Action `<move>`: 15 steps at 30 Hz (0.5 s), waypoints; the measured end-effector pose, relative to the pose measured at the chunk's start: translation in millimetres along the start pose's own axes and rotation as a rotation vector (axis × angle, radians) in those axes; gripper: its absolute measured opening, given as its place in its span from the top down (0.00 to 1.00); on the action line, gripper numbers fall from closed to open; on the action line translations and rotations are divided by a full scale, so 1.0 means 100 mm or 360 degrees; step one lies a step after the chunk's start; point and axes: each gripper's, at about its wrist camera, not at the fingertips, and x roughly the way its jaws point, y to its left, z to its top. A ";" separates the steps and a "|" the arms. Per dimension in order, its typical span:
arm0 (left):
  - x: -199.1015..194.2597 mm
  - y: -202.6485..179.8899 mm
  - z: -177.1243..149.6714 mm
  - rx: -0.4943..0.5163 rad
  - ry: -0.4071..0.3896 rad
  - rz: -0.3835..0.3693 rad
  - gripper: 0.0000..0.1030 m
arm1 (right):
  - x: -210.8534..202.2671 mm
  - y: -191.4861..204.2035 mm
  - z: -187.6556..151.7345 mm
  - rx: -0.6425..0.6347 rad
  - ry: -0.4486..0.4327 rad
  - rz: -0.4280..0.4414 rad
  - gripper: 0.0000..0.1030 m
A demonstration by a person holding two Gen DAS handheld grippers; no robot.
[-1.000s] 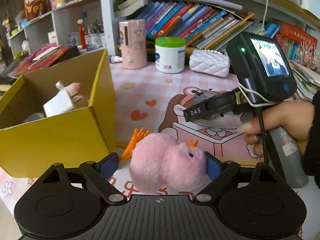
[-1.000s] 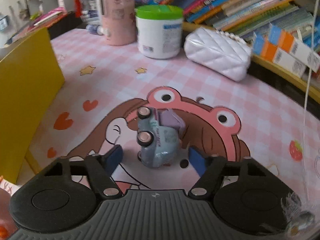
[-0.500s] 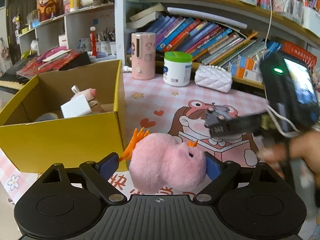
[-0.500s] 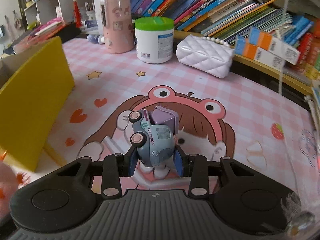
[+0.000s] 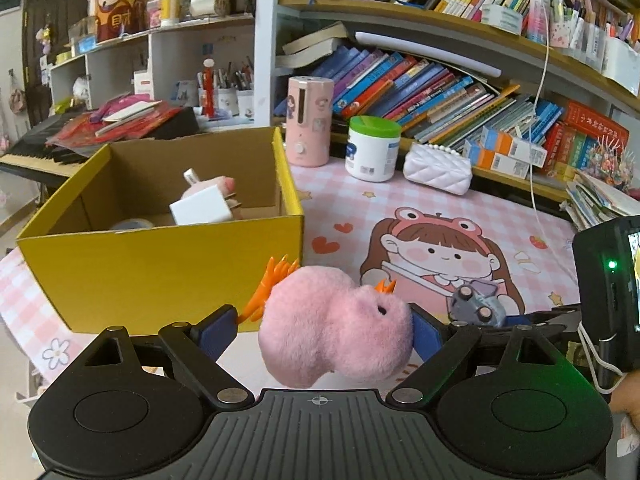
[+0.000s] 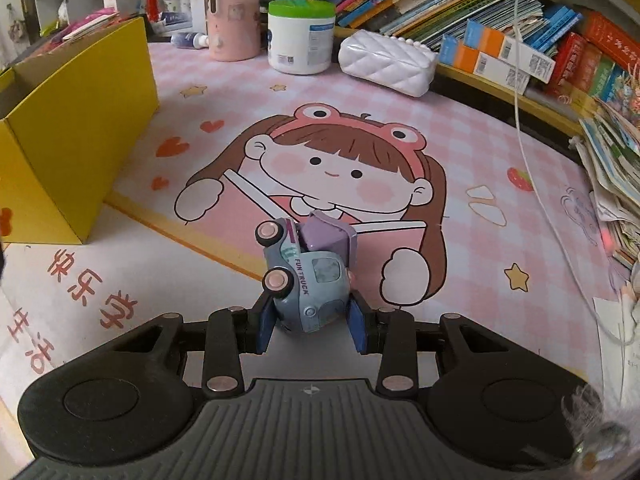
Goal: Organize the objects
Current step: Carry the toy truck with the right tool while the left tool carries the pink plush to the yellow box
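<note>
Currently left gripper (image 5: 320, 330) jaws clenched on fluffy pink plush chick (image 5: 334, 338), yellow cardboard box (image 5: 160, 272) at 10 o'clock; right gripper (image 6: 310, 326) jaws grasping small blue-grey toy truck (image 6: 306, 280)

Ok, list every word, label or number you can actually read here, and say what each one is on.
"FUN TRUCK": side of the blue toy truck.
Large red Chinese characters: white edge of the table mat.
Gold character: red figure on the shelf.
White tub labels, book spines, barcode stickers: too small or blurred to read.
</note>
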 end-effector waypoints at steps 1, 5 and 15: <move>-0.01 0.01 0.00 -0.0003 0.0001 0.0004 0.13 | 0.00 0.01 0.00 -0.0007 -0.0006 -0.0008 0.66; -0.03 0.05 -0.02 -0.0009 0.0005 0.0019 0.13 | 0.02 0.05 0.02 -0.0026 -0.0016 -0.0027 0.61; -0.02 0.10 -0.03 -0.0029 0.0016 0.0057 0.13 | 0.14 0.08 0.13 -0.0116 -0.0078 0.0004 0.55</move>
